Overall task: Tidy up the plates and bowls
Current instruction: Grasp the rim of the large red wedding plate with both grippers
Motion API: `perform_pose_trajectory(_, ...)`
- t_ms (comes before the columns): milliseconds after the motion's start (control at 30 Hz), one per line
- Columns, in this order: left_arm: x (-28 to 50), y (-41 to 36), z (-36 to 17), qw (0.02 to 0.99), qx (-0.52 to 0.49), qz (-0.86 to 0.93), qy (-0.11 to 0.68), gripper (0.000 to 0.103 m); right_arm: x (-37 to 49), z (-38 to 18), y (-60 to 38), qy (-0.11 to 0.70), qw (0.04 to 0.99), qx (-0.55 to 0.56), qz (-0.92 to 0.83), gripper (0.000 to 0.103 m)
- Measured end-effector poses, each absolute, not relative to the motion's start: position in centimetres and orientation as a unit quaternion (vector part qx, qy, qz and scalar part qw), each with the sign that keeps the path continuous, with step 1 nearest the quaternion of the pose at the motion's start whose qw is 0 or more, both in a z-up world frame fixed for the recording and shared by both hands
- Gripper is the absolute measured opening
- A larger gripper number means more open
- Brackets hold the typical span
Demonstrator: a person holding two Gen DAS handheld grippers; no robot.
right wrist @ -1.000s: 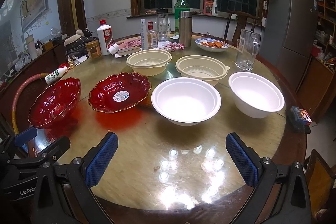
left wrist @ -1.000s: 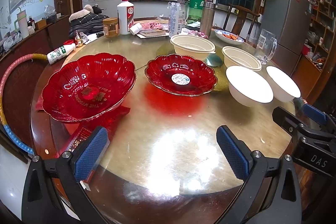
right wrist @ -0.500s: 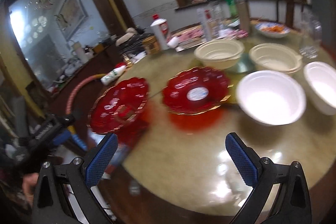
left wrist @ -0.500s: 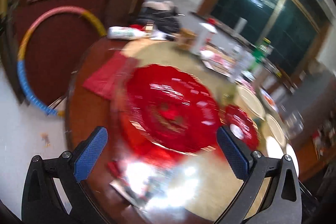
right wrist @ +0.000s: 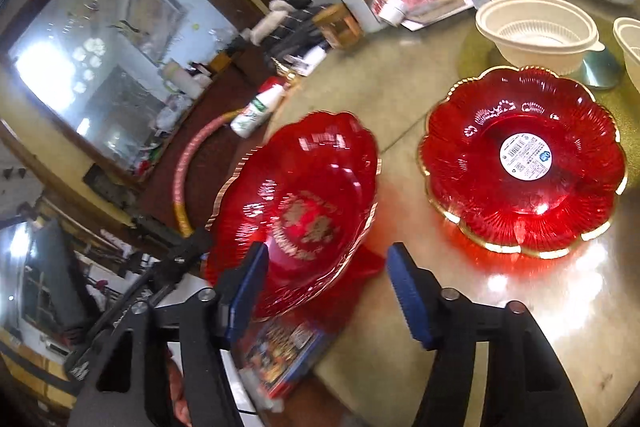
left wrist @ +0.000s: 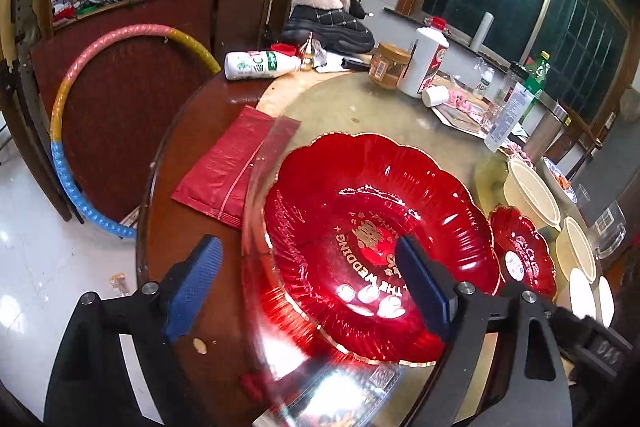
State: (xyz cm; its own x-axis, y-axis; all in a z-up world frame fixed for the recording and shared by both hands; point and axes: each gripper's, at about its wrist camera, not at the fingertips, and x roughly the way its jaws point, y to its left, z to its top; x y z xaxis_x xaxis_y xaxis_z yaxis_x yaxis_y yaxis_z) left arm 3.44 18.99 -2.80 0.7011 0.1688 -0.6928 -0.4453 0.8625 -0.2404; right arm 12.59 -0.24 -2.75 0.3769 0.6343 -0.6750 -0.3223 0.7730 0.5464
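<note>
Both grippers have swung off the middle of the tabletop [left wrist: 384,115] and converged on the large red scalloped plate [left wrist: 376,243] at its near-left edge; a second ago each was looking square across the whole spread of dishes. Left gripper [left wrist: 308,287] now straddles the plate's left rim: one blue pad is outside over the wooden edge, the other over the plate's inner face. Jaws are closing, rim between them, pads not pressing yet. Right gripper [right wrist: 324,291] is on the same plate [right wrist: 296,203] from the near side, jaws closing faster and already well narrower than they were; the near rim sits between the pads, and contact isn't clear through the motion blur, so I'd call it not gripped yet. The plate rests partly on a red plastic bag [left wrist: 236,167] and a printed box [right wrist: 280,351], so it's tilted and may rock when pinched. The smaller red plate with the round sticker [right wrist: 524,159] sits untouched just right of it, with the cream bowls [right wrist: 536,31] farther back and the white bowls [left wrist: 580,287] at the far right. My read: this is the first pick, a two-handed lift of the large plate, likely to stack it with the smaller one. Nothing is organized yet. Risk: the glossy scalloped rim slipping if the two closes aren't even.
</note>
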Motion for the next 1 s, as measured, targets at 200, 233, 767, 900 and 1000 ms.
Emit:
perform_pose_trajectory(200,4.9,18.9,-3.7,0.89,-0.204,0.173,0.37,0.089,14.1,-4.5,-0.4,0.491,0.808,0.179,0.273,0.065)
perform_pose_trajectory(233,5.1,19.0,-3.9,0.887,-0.208,0.172,0.375,0.089,14.3,-4.7,-0.3,0.495,0.806,0.18,0.271,0.065)
perform_pose_trajectory(767,6.4,18.6,-6.1,0.869,-0.191,0.21,0.407,0.011,16.6,-6.8,0.0,0.509,0.793,0.19,0.277,0.021)
perform_pose_trajectory(900,5.3,17.6,-5.4,0.878,-0.173,0.216,0.39,0.011,16.0,-6.3,0.0,0.493,0.809,0.172,0.272,0.018)
perform_pose_trajectory(1000,4.5,17.4,-4.4,0.886,-0.173,0.218,0.37,0.011,15.1,-5.0,-0.1,0.46,0.827,0.162,0.28,0.017)
